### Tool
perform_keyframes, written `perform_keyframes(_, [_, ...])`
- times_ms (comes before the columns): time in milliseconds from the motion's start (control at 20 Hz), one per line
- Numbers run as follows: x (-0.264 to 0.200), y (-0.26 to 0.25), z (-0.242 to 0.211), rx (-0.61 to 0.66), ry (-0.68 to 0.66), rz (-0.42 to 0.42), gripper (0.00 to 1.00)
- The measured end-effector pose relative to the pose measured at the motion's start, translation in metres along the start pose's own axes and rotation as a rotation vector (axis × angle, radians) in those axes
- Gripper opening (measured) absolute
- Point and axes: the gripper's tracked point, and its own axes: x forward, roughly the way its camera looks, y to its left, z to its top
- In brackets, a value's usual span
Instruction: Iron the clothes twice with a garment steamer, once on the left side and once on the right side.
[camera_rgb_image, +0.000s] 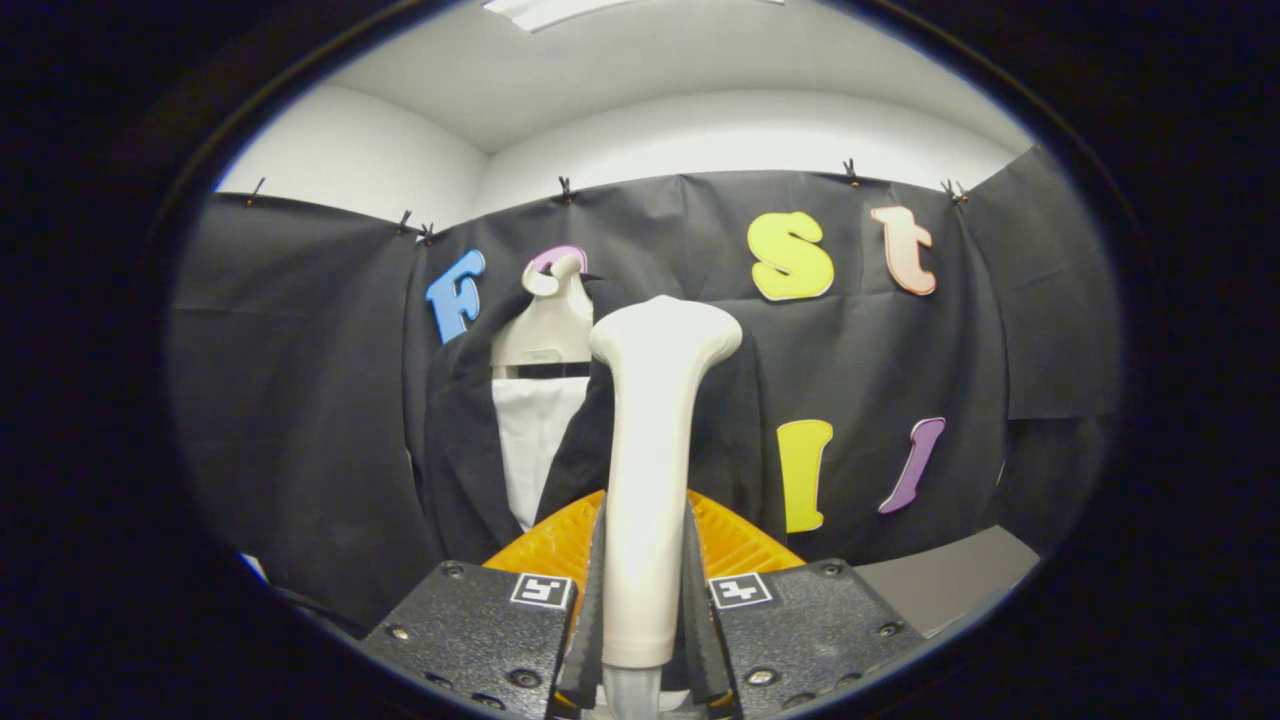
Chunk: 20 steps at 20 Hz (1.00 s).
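Here the gripper (645, 590) clamps both fingers on the upright cream plastic garment steamer (652, 440). Beyond its flared head hangs a black jacket (470, 450) over a white shirt (530, 440), near; open wall right of the jacket's edge.

cream steamer (650, 440), black jacket (460, 450) over white shirt (530, 440), orange ribbed piece (545, 545).

A grey tabletop (950, 575) lies beyond the tool (645, 525), whose fingers clamp the steamer handle (650, 420), near the hanging jacket (460, 450).
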Motion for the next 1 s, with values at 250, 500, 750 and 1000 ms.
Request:
perform_keyframes(250, [-0.002,-0.004,-0.029,-0.001,0.047,-0.006,0.37])
perform_keyframes(500, [-0.009,-0.008,-0.062,-0.008,0.096,-0.002,0.37])
perform_keyframes(750, [-0.017,-0.008,-0.106,-0.003,0.165,0.005,0.37])
perform_keyframes(1000, [-0.023,-0.006,-0.147,-0.007,0.227,0.002,0.37])
